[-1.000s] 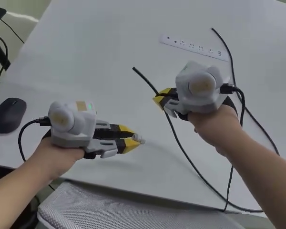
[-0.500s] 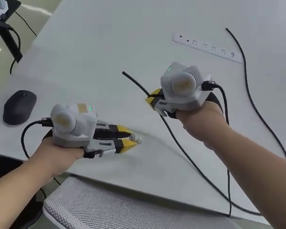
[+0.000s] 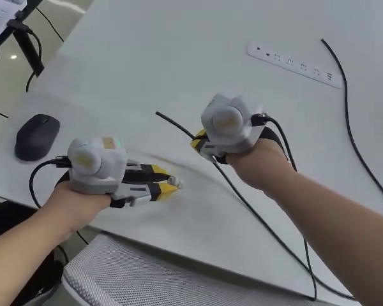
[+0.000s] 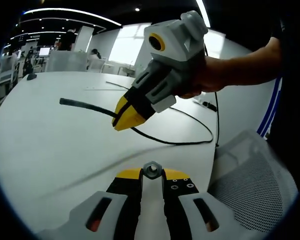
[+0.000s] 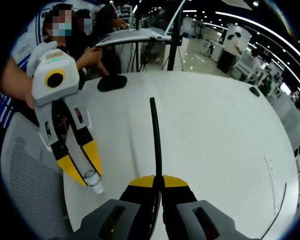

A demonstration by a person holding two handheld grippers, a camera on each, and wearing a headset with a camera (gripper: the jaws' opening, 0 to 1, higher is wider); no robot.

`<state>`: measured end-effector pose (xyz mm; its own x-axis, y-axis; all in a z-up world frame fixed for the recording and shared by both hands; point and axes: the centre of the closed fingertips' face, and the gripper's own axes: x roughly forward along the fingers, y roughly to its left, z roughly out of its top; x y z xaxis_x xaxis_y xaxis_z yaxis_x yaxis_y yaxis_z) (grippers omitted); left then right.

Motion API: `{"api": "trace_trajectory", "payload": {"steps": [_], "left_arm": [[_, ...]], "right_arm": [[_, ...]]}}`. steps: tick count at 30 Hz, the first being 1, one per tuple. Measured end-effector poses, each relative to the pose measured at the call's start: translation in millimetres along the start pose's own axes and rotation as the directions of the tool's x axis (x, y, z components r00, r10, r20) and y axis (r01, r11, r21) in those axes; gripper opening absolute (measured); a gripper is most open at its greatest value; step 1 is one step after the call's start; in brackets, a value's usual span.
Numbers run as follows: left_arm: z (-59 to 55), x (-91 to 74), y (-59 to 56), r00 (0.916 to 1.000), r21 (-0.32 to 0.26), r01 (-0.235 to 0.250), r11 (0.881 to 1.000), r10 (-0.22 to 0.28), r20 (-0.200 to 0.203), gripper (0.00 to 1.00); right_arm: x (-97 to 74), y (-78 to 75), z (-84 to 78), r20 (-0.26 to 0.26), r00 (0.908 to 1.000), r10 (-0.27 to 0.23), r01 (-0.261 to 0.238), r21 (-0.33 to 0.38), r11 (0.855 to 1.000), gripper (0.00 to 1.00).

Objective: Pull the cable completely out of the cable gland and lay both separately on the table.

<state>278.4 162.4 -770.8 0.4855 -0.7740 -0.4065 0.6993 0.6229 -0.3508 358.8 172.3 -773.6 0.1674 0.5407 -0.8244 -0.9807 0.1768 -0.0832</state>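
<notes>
My left gripper (image 3: 172,185) (image 4: 152,172) is shut on a small grey cable gland (image 4: 152,169) (image 3: 178,183) held just above the white table near its front edge. To its right my right gripper (image 3: 198,143) (image 5: 158,181) is shut on a thin black cable (image 3: 173,125) (image 5: 155,135). The cable's free end sticks out past the yellow tips and hangs clear of the gland. The rest of the cable trails right and down across the table (image 3: 268,229). In the right gripper view the left gripper (image 5: 90,181) stands at the left with the gland (image 5: 93,180) at its tips.
A black mouse (image 3: 36,136) lies at the table's left edge. A white power strip (image 3: 293,62) lies at the far right with another black lead (image 3: 348,121) running past it. A grey mesh chair seat (image 3: 134,277) is below the table's front edge. People sit at desks behind.
The right gripper has moved left and down with the cable, closer to the left gripper. The left gripper has held its place with the gland. The head camera has shifted.
</notes>
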Motion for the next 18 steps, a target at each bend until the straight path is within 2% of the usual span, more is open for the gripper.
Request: {"api": "trace_trajectory", "payload": {"steps": [3, 12, 18], "left_arm": [[-1.6, 1.1, 3.9, 1.0000, -0.004, -0.010, 1.000, 0.010, -0.001, 0.15], [-15.8, 2.2, 17.4, 0.9992, -0.034, -0.036, 0.999, 0.035, -0.017, 0.15], [-24.7, 0.4, 25.0, 0.9985, -0.054, -0.052, 0.997, 0.051, -0.019, 0.15]], "right_arm": [[10.9, 5.3, -2.8, -0.023, 0.9996, 0.019, -0.020, -0.047, 0.999, 0.00], [32.1, 22.0, -8.0, -0.045, 0.9947, 0.092, -0.095, -0.060, 0.994, 0.00], [39.0, 26.0, -13.3, -0.059, 0.9925, 0.108, -0.111, -0.058, 0.992, 0.00]]}}
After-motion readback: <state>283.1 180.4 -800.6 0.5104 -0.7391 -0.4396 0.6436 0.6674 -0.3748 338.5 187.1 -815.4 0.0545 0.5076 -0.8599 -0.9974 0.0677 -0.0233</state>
